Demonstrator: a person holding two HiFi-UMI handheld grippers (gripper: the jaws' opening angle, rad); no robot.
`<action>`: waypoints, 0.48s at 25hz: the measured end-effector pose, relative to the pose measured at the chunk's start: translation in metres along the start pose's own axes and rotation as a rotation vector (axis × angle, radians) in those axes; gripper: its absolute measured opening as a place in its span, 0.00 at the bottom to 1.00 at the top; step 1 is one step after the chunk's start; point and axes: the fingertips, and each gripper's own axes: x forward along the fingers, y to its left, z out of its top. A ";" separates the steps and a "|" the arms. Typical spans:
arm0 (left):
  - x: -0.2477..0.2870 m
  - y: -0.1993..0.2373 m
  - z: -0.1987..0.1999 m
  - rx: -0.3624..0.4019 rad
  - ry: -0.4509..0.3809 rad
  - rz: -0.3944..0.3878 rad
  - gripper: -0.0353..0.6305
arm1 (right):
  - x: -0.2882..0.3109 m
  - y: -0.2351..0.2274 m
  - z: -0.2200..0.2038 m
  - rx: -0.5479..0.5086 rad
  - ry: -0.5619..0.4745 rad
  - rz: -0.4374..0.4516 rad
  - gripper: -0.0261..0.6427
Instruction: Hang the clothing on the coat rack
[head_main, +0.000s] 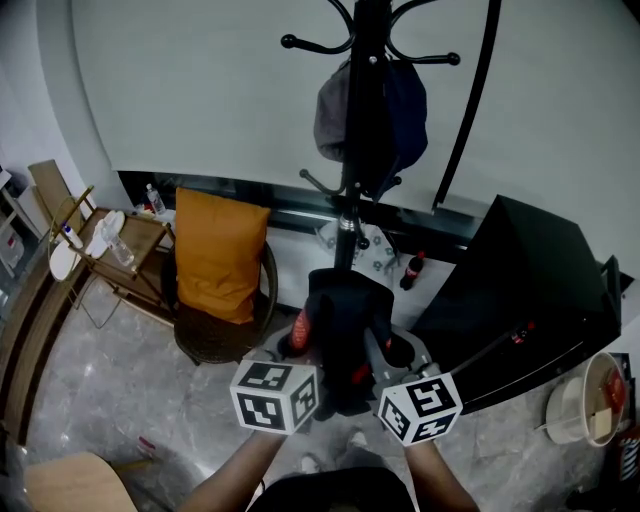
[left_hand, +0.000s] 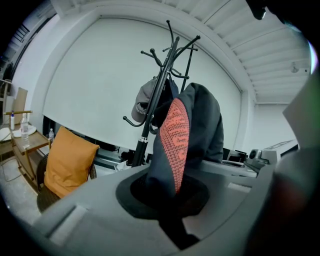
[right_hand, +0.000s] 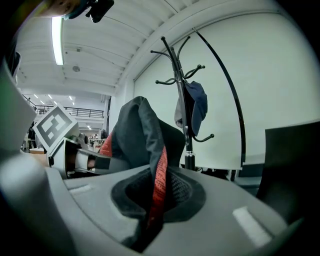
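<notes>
A dark garment with orange-red trim (head_main: 340, 330) is held up between both grippers, close in front of the black coat rack (head_main: 362, 120). My left gripper (head_main: 300, 350) is shut on the garment (left_hand: 187, 135), cloth pinched between its jaws. The right gripper (head_main: 385, 352) is likewise shut on the same garment (right_hand: 145, 140), its red strip running down into the jaws. The coat rack (left_hand: 160, 95) stands just beyond, with a grey cap and a dark blue item (head_main: 395, 115) hanging on its hooks. The rack (right_hand: 182, 95) shows right of the cloth.
A wicker chair with an orange cushion (head_main: 215, 255) stands left of the rack. A black cabinet (head_main: 520, 290) stands to the right, a small wooden side table (head_main: 105, 250) with bottles at far left. A curved black lamp pole (head_main: 470, 100) rises right of the rack.
</notes>
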 end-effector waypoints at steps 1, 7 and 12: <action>0.003 0.000 0.002 0.001 0.000 0.000 0.08 | 0.001 -0.003 0.001 -0.001 -0.002 -0.001 0.08; 0.026 0.003 0.009 0.010 -0.002 0.018 0.08 | 0.018 -0.025 0.006 0.000 -0.013 0.007 0.08; 0.045 0.004 0.014 0.009 -0.004 0.032 0.08 | 0.029 -0.041 0.008 -0.001 -0.016 0.021 0.08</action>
